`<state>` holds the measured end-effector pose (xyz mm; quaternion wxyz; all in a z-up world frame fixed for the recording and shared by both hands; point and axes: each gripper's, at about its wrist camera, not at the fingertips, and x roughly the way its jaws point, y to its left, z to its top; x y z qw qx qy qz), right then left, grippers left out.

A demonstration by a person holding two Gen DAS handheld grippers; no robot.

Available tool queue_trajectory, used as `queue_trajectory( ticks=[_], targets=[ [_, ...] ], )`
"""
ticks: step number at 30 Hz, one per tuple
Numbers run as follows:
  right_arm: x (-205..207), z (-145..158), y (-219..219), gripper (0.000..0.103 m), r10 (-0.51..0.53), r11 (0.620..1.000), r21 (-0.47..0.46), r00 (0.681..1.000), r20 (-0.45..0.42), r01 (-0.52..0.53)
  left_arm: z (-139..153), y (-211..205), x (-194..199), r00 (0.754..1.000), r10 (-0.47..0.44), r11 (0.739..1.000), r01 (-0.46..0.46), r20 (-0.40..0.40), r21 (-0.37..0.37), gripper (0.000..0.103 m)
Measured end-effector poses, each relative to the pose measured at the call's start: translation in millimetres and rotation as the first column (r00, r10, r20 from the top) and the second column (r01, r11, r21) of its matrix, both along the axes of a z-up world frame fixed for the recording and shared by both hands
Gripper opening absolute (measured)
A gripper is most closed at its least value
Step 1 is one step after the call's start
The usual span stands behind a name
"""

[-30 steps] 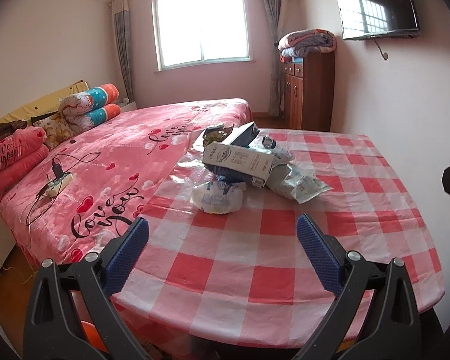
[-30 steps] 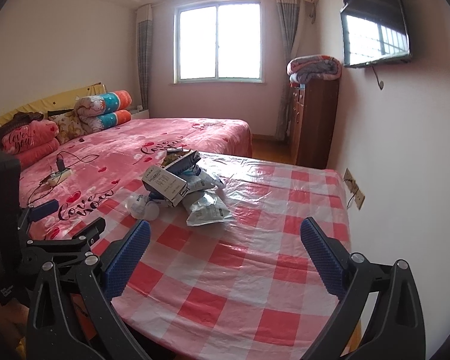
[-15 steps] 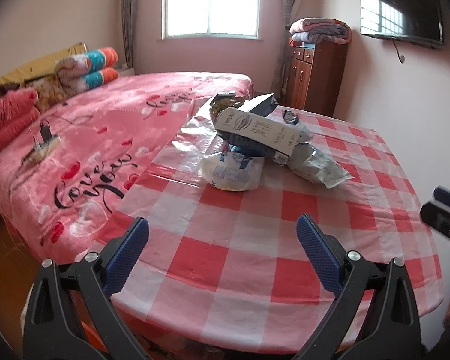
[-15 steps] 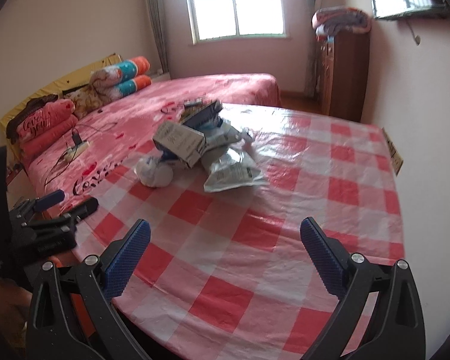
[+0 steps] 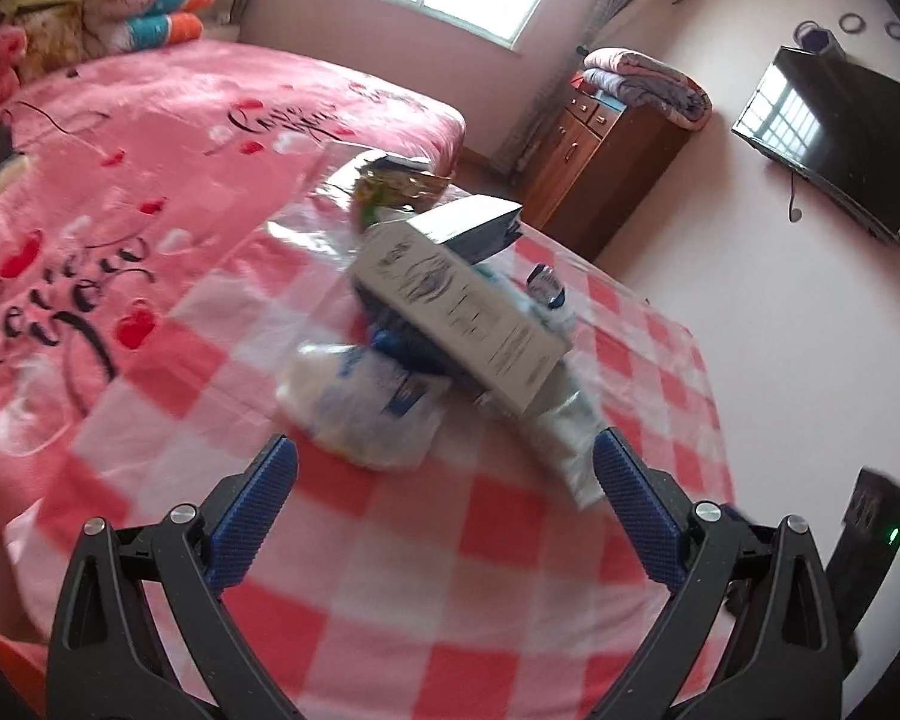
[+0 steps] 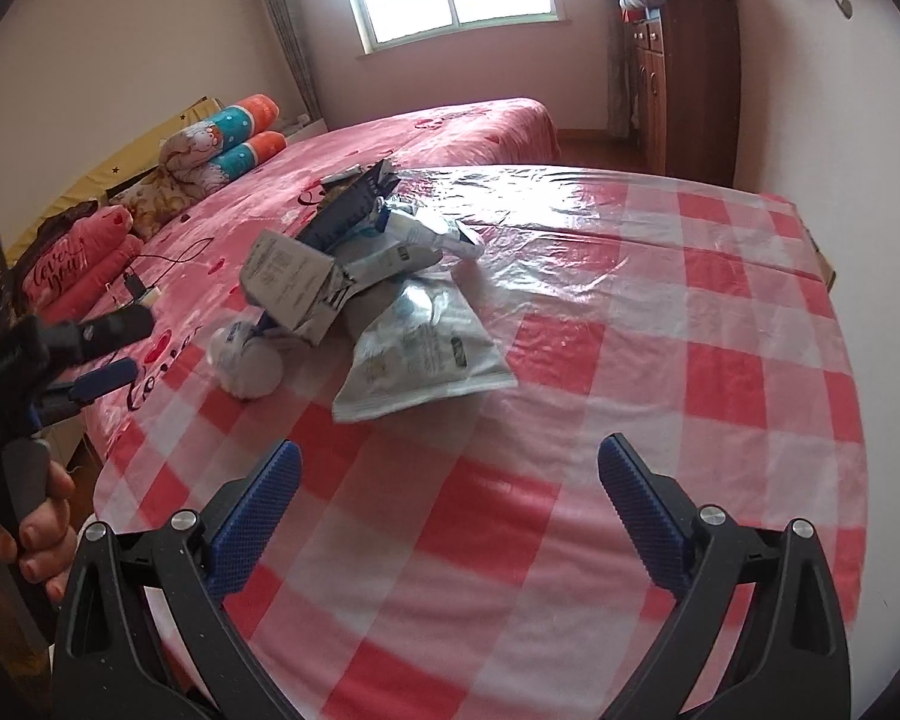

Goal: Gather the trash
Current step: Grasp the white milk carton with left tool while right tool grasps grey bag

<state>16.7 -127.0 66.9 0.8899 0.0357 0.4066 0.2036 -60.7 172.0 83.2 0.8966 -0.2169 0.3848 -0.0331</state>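
A: Where does the trash lie?

B: In a heap on the table (image 6: 720, 360), which wears a red-and-white checked cloth under clear plastic. The heap sits toward the edge beside the pink bed (image 6: 450, 126).

A: Which pieces can be told apart, and how do they point?

B: A grey carton (image 5: 462, 312) lies on top. In the left wrist view its long axis runs from upper left to lower right, one end rising toward the bed. A crumpled white bag (image 5: 366, 408) lies under its near side. A silver snack pouch (image 6: 420, 354) lies flat, its long axis running from the heap toward the near table edge. A dark blue packet (image 6: 348, 210) slants up at the far side. Print is blurred.

A: How do the tools stand?

B: The left gripper (image 5: 444, 492) hovers just short of the white bag, its blue pads spread wide with nothing between them. The right gripper (image 6: 450, 492) hangs above bare cloth near the pouch, likewise spread wide and empty. A hand (image 6: 36, 534) grasps the left tool's handle at the edge of the right wrist view.
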Motion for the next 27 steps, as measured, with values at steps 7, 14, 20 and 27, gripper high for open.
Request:
queue_trajectory(
  ticks=[7,14,20,27],
  targets=[
    [44,-7,16,0.084,0.031,1.000,0.000,0.999,-0.019,-0.031,-10,-6,65,0.995,0.043,0.998,-0.046,-0.085,-0.031,0.098],
    [78,-21,35,0.086,0.084,0.996,0.018,0.993,-0.087,-0.082,-17,-4,101,0.988,0.068,0.996,-0.075,-0.142,-0.045,0.096],
    [97,-31,53,0.090,0.112,0.993,-0.007,0.988,-0.104,-0.114,-21,-12,123,0.978,0.074,0.997,-0.076,-0.196,-0.001,0.096],
    [109,-50,70,0.091,0.124,0.989,-0.059,0.983,-0.138,-0.133,-39,-6,132,0.964,0.098,0.994,-0.105,-0.248,-0.013,0.090]
  ],
)
